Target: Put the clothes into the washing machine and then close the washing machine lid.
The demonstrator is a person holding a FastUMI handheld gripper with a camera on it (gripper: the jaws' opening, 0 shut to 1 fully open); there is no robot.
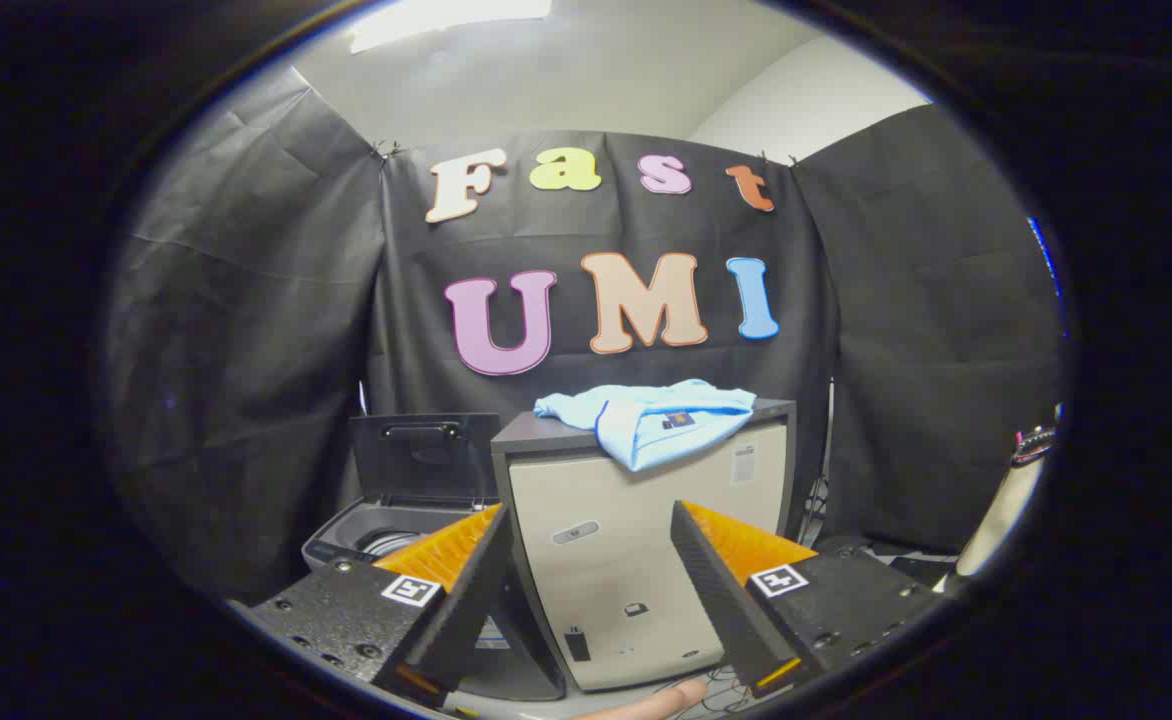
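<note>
Gripper view shows us our gripper (591,540) with fingers apart, holding nothing, well short of the light-blue garment (651,422) overhanging the cabinet's (636,560) front edge, beside the open-lidded washing machine (396,520).

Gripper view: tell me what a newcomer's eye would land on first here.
First comes the crumpled light blue cloth garment, draped over the front edge of the tall beige cabinet with a dark top, beyond the fingers. Beside that cabinet sits the low grey top-loading washing machine, its dark lid standing open. The gripper is open and holds nothing, its fingers spread wide before the cabinet.
</note>
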